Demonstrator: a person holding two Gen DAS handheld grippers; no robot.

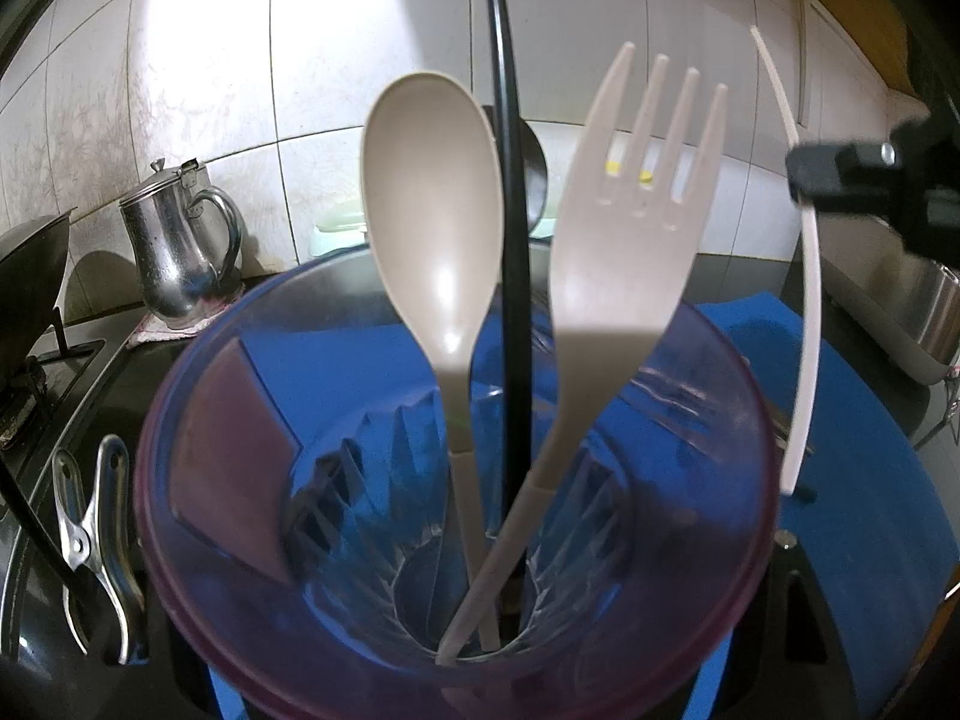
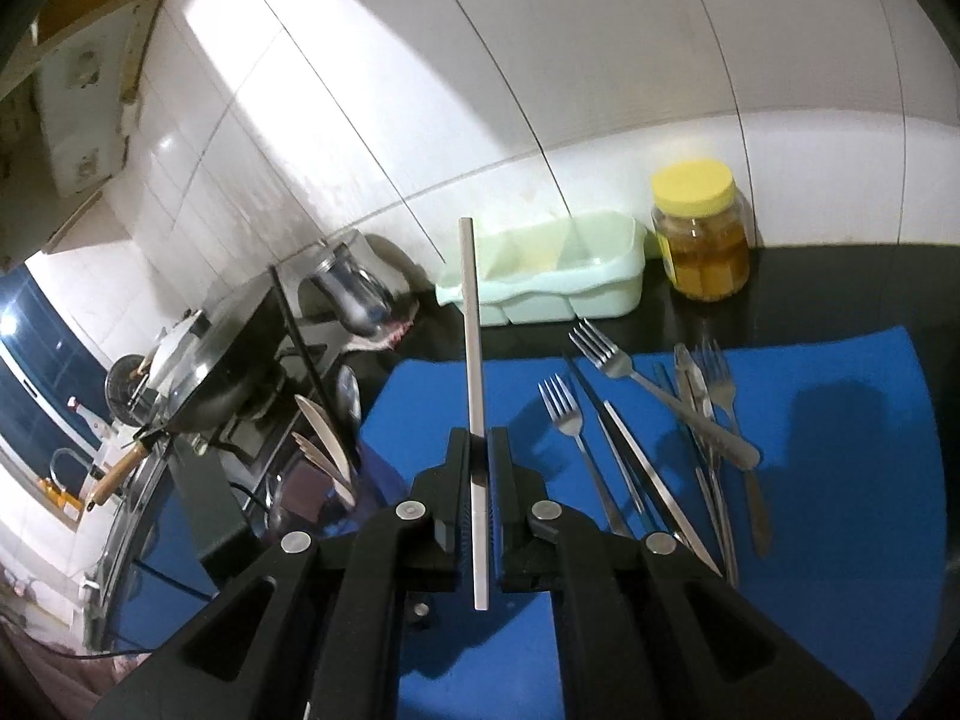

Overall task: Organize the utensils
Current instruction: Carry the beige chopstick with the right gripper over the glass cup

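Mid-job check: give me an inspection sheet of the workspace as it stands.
Surface: dark counter, blue mat.
Job's things: beige spoon and fork upright in glass cup; metal forks, knife loose on mat.
Clutter: honey jar, steel jug, green tray.
Grippers: right hand-held gripper shut on thin beige utensil; left around cup, fingers unseen.
Cables: nothing seen.
Surroundings: tiled wall, stove with pan.
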